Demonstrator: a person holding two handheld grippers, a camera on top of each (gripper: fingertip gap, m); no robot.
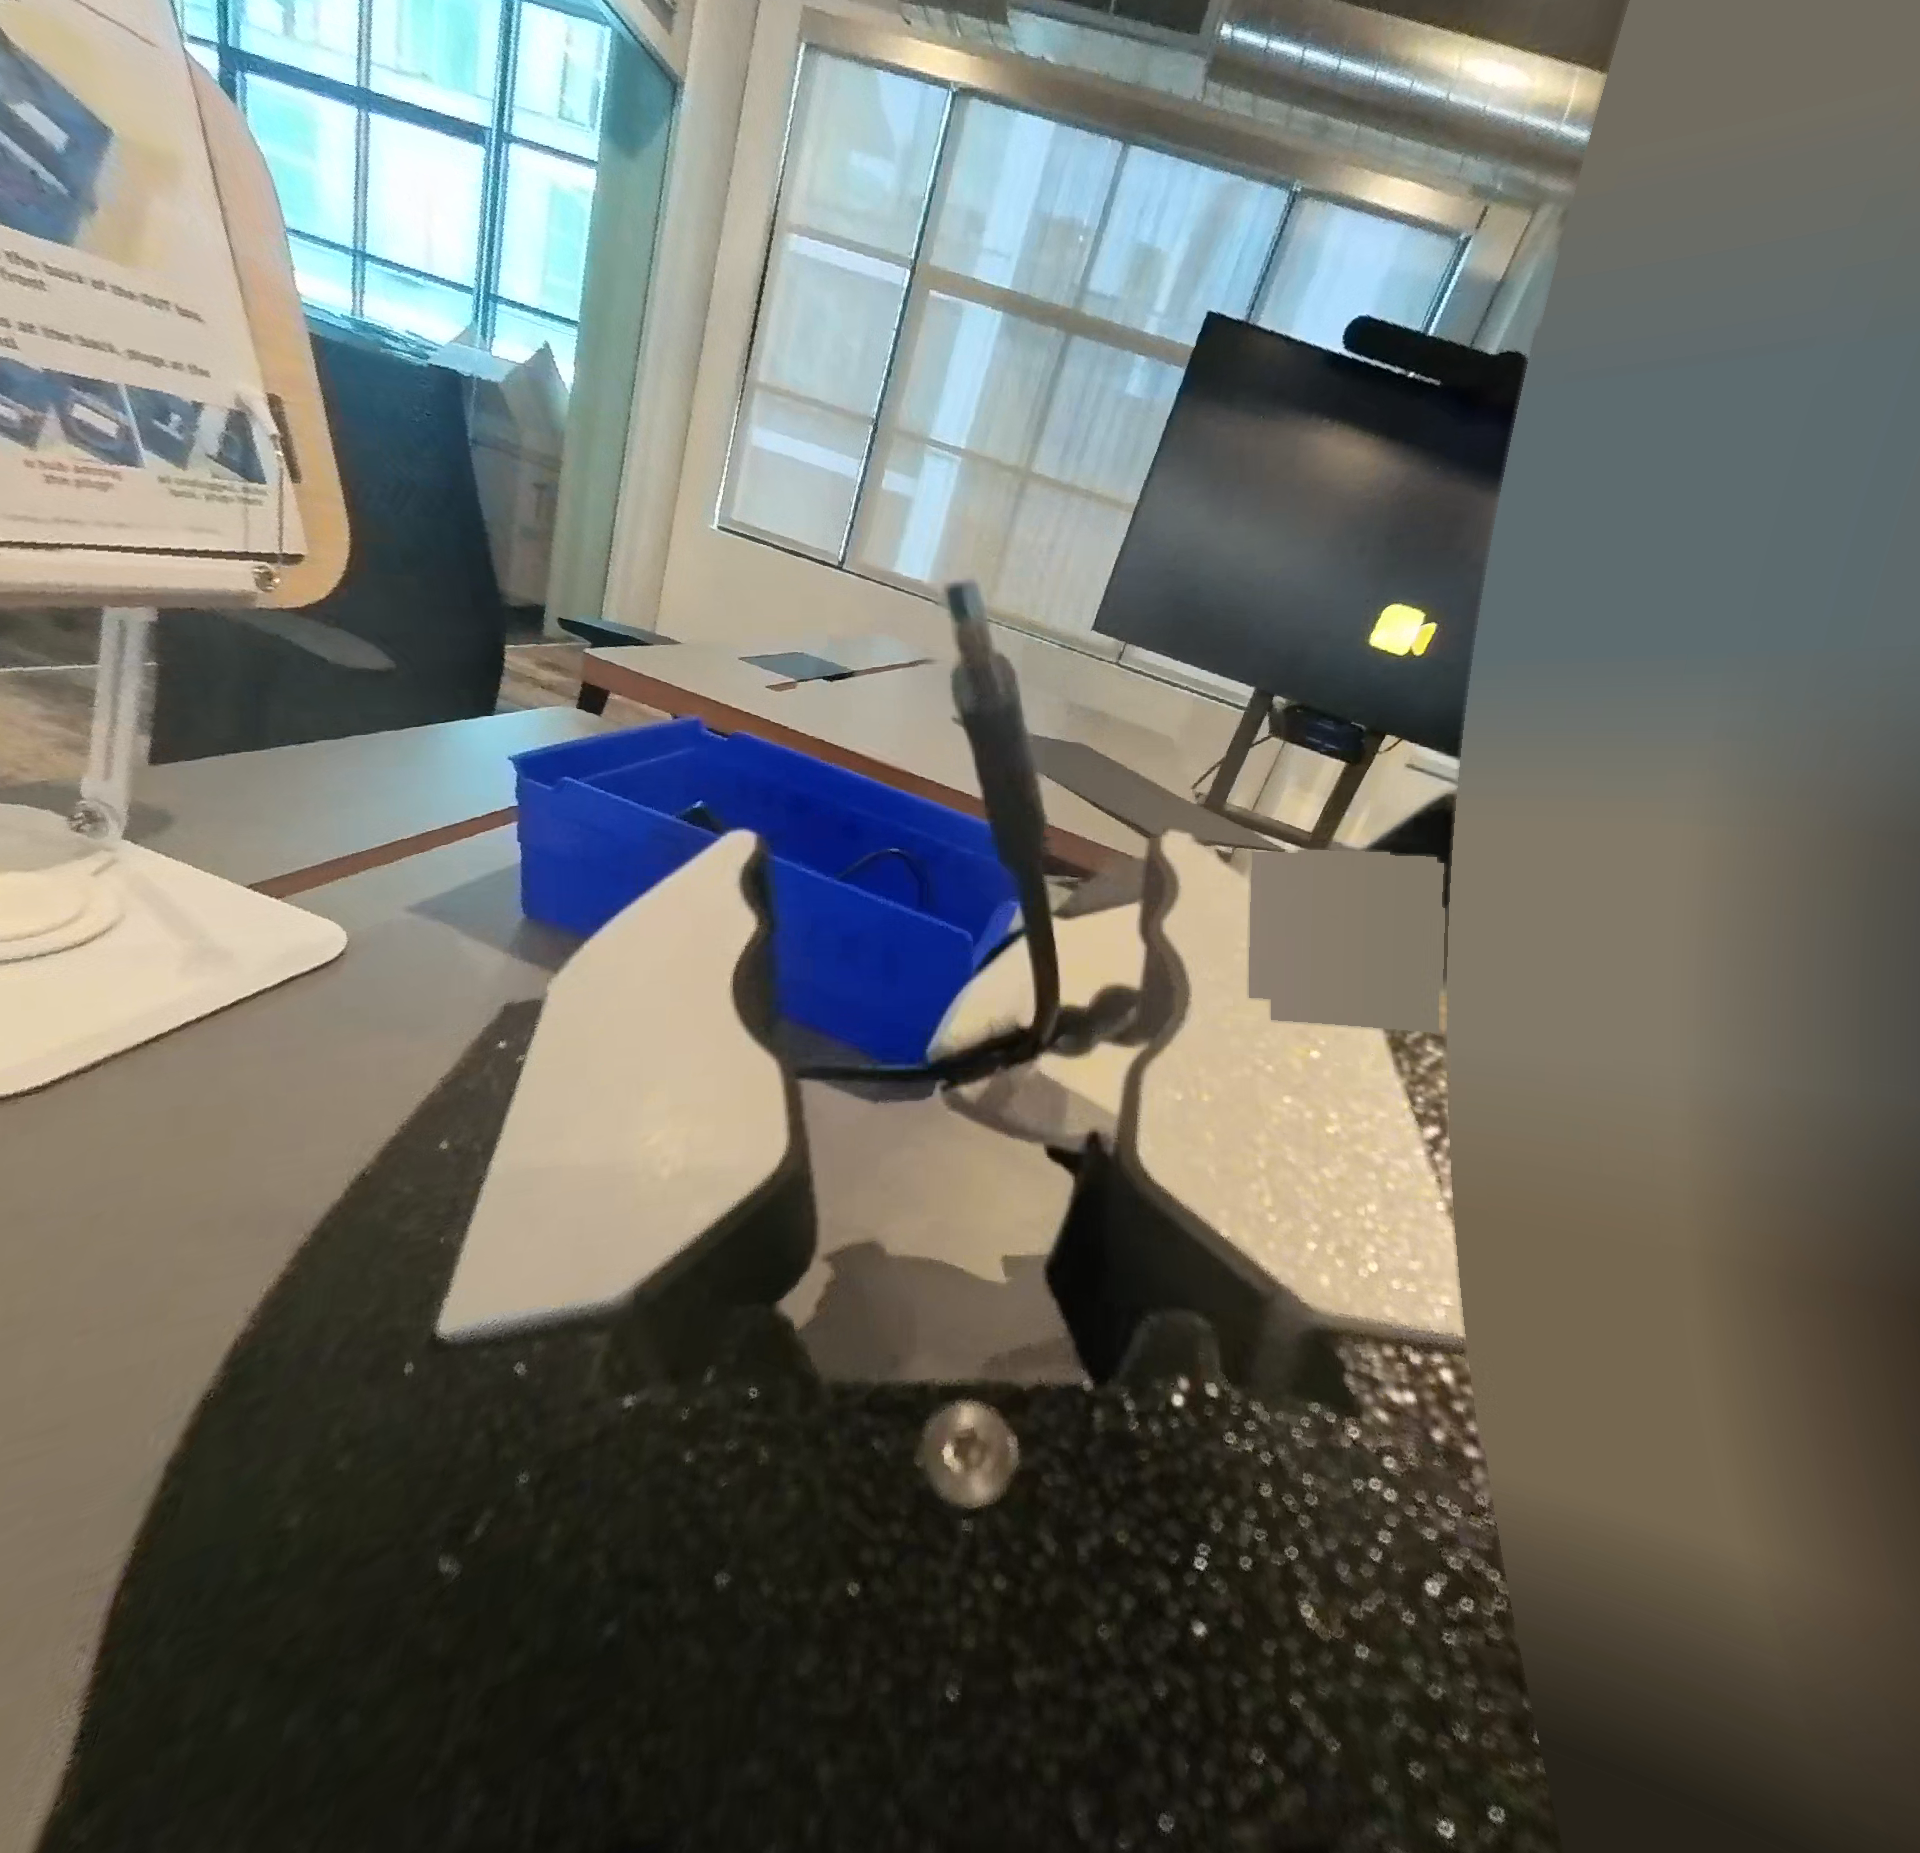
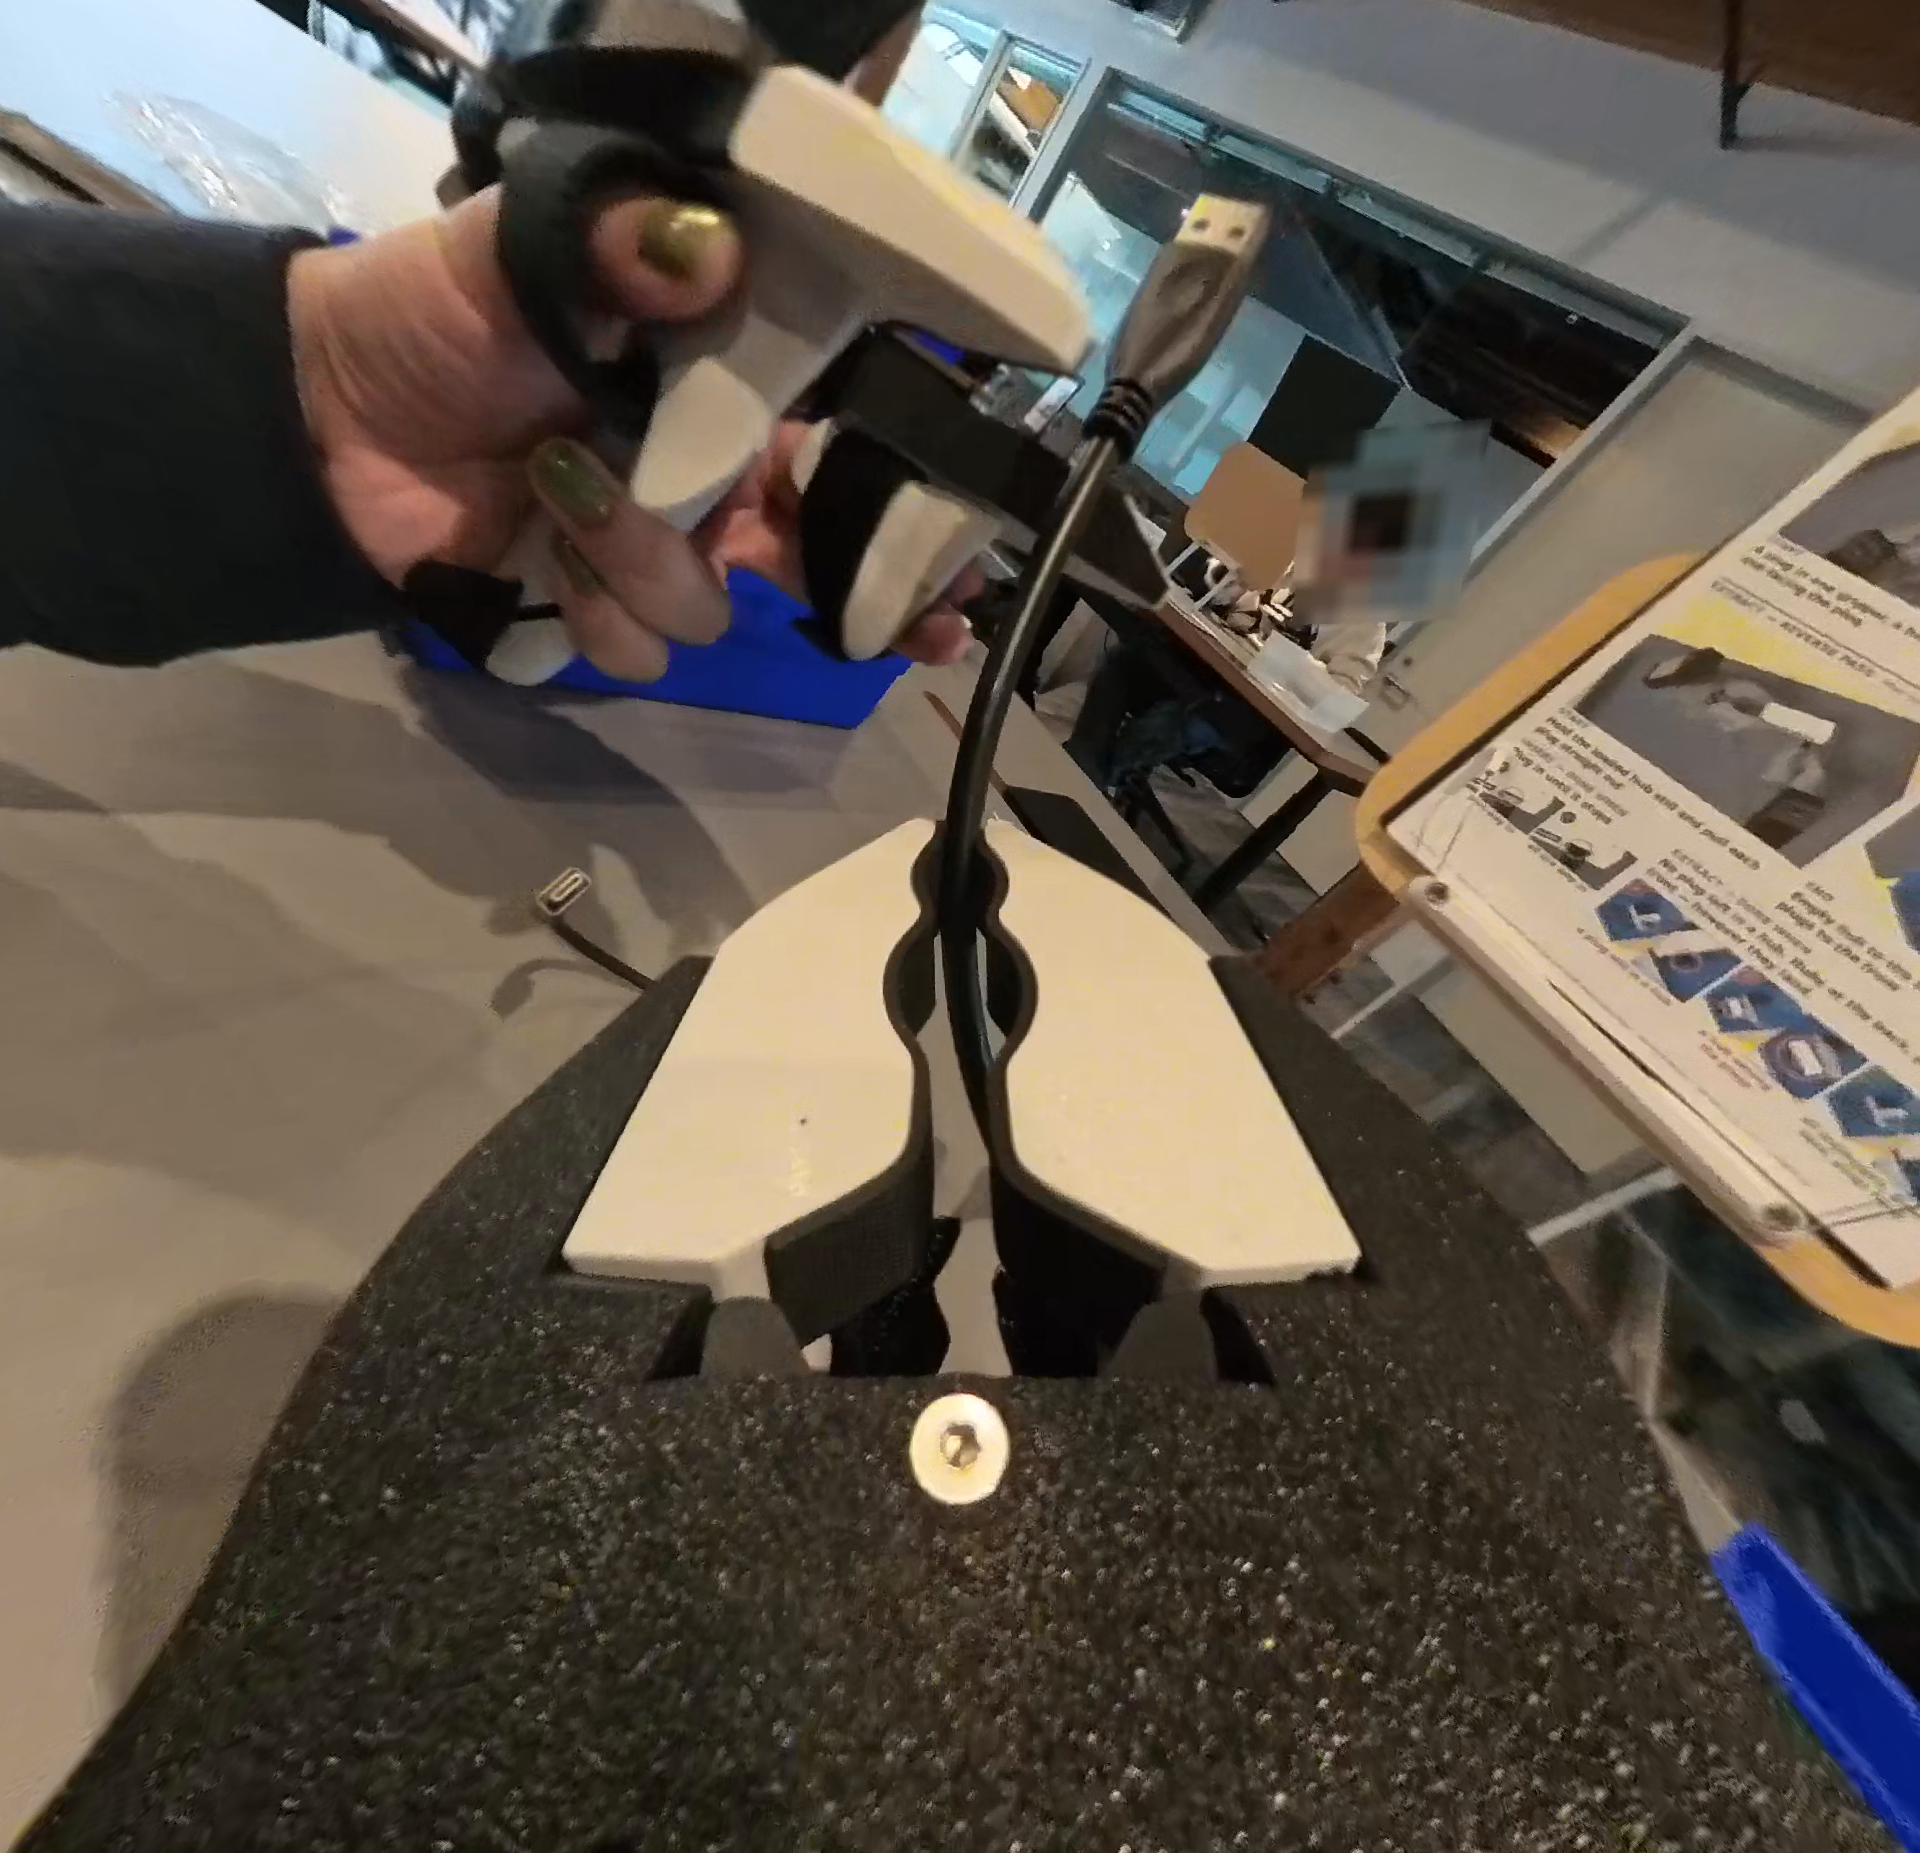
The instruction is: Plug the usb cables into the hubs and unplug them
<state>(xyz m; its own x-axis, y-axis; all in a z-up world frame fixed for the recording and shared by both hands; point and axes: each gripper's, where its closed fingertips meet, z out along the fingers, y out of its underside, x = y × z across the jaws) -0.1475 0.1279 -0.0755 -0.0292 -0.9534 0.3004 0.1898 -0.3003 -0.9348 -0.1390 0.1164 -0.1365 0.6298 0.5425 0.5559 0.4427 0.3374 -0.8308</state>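
Two tools, one black USB cable (image 2: 997,681) between them.
Only the right wrist view shows the right tool (image 2: 961,847) clenched on the cable, plug (image 2: 1195,297) upward, beside the left tool (image 2: 1060,390); the left wrist view shows its own tool (image 1: 956,868) spread wide, a blue bin (image 1: 748,847) on the worktop (image 1: 260,1128) behind.

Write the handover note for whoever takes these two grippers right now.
Right gripper: shut on the black USB cable; its grey, metal-tipped USB-A plug stands up free in the air.
Left gripper: open, held in a hand close beside the plug, gripping nothing.
Blue plastic bin: on the grey table, more black cable inside.
A second small connector lies loose on the table.
No hub in view.
Done: cable picked up. Left: find hub, plug in, unplug.
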